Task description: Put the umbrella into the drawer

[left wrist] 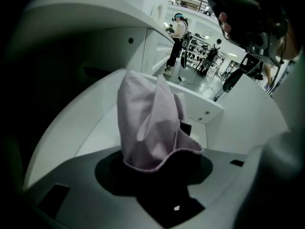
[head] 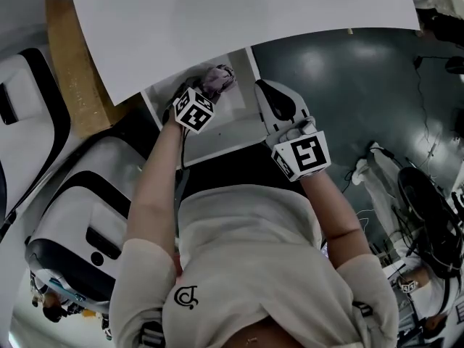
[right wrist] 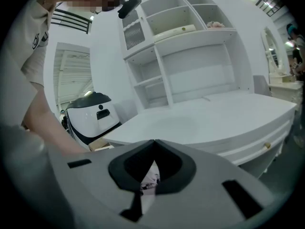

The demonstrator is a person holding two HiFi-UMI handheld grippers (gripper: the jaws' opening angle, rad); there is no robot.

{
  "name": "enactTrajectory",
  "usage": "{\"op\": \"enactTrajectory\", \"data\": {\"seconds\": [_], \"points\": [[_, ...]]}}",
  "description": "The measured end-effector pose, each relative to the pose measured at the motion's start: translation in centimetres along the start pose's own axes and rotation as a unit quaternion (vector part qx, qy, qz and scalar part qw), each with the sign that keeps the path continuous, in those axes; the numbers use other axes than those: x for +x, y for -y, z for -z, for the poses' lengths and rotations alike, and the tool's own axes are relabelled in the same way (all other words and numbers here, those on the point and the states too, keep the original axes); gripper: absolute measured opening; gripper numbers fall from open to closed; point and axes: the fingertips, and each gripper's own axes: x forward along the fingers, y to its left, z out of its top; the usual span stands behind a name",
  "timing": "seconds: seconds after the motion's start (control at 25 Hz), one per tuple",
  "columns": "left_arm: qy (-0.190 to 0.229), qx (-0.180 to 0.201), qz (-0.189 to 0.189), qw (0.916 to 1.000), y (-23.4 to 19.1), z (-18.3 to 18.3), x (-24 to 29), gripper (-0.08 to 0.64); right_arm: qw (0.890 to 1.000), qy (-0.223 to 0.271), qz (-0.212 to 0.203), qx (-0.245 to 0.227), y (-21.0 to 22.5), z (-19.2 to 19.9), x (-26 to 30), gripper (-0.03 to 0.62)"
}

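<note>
Since the drawer (head: 233, 135) is open right below us, we've got the left tool (left wrist: 155, 168) clamped on the folded pink umbrella (left wrist: 151, 125), nose-down over its white bottom to set it in. The right tool (right wrist: 153, 144) is pinched together and empty beside it. The white surface (head: 217, 20) is above, with dark shiny floor (head: 348, 71) beyond.

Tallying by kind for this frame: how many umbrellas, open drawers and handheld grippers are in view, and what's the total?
Umbrellas: 1, the pale pink umbrella, between the left gripper's jaws
Open drawers: 1, the white drawer
Grippers: 2, left gripper and right gripper
Total: 4
</note>
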Motion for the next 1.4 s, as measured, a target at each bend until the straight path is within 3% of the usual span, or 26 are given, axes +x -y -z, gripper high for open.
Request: {"op": "enactTrajectory", "data": {"seconds": [0.28, 0.44, 0.56, 0.76, 0.84, 1.04, 1.12, 1.24, 1.4], "points": [[-0.051, -0.017, 0.033, 0.998, -0.4, 1.2, 3.2, 0.238, 1.0, -0.017, 0.003, 0.009, 1.0, 1.3, 0.7, 0.006], [-0.051, -0.03, 0.044, 0.9973, -0.6, -1.1, 4.6, 0.241, 0.999, -0.018, 0.007, 0.031, 4.3, 0.6, 0.5, 0.006], [-0.051, -0.034, 0.042, 0.9972, 0.0, -0.6, 4.8, 0.251, 0.999, -0.026, 0.007, 0.029, 3.8, 1.6, 0.1, 0.006], [-0.07, -0.027, 0.068, 0.9949, 1.9, 0.4, 4.3, 0.417, 0.999, -0.02, 0.011, 0.026, 2.3, 1.9, -0.3, 0.006], [-0.069, -0.014, 0.053, 0.9961, 1.9, 0.4, 2.8, 0.419, 1.0, -0.009, 0.013, 0.019, 1.1, 1.1, -0.9, 0.006], [-0.005, -0.004, -0.006, 1.0, 0.3, -1.1, -3.0, 0.416, 1.0, 0.02, 0.005, 0.007, -2.5, -1.4, -2.2, 0.006], [0.008, -0.007, -0.011, 0.9999, 0.8, -1.4, -5.2, 0.382, 1.0, 0.019, 0.004, 0.006, -3.5, -1.8, -3.0, 0.006], [0.036, -0.02, -0.026, 0.9988, 1.3, -2.0, -8.6, 0.211, 1.0, 0.023, 0.002, 0.003, -5.0, -2.5, -3.9, 0.006], [0.084, -0.031, -0.051, 0.9947, 1.1, -3.5, -12.3, 0.073, 0.999, 0.042, -0.007, -0.02, -6.7, -4.1, -4.2, 0.006]]}}
